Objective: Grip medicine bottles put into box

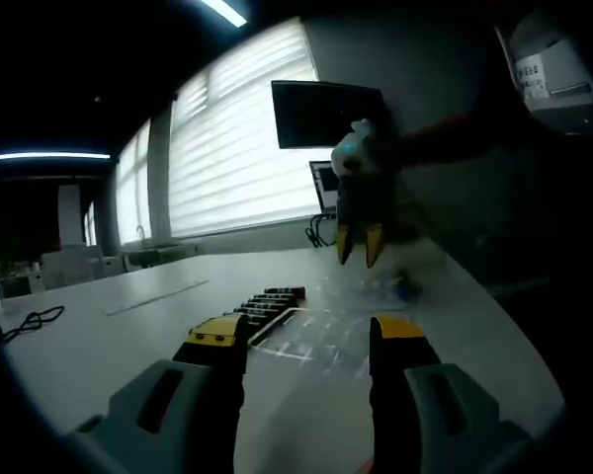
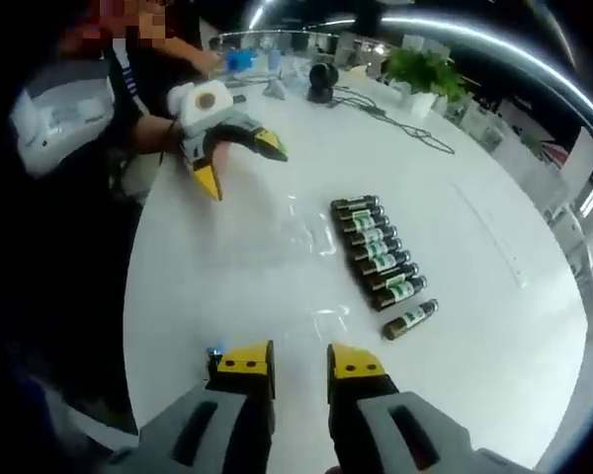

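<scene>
Hovering over white table (image 2: pixel 227 296), both grippers' jaws parted, empty, medicine bottles (image 2: pixel 378 252) in a row.

Clear box (image 2: pixel 277 232) faint against the white table (image 2: pixel 494 296); bottle labels (image 2: pixel 381 252) too small to read.

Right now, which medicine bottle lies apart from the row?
The single bottle nearest the right hand-held gripper. It lies alone, angled differently, while the others form a tight side-by-side row.
</scene>
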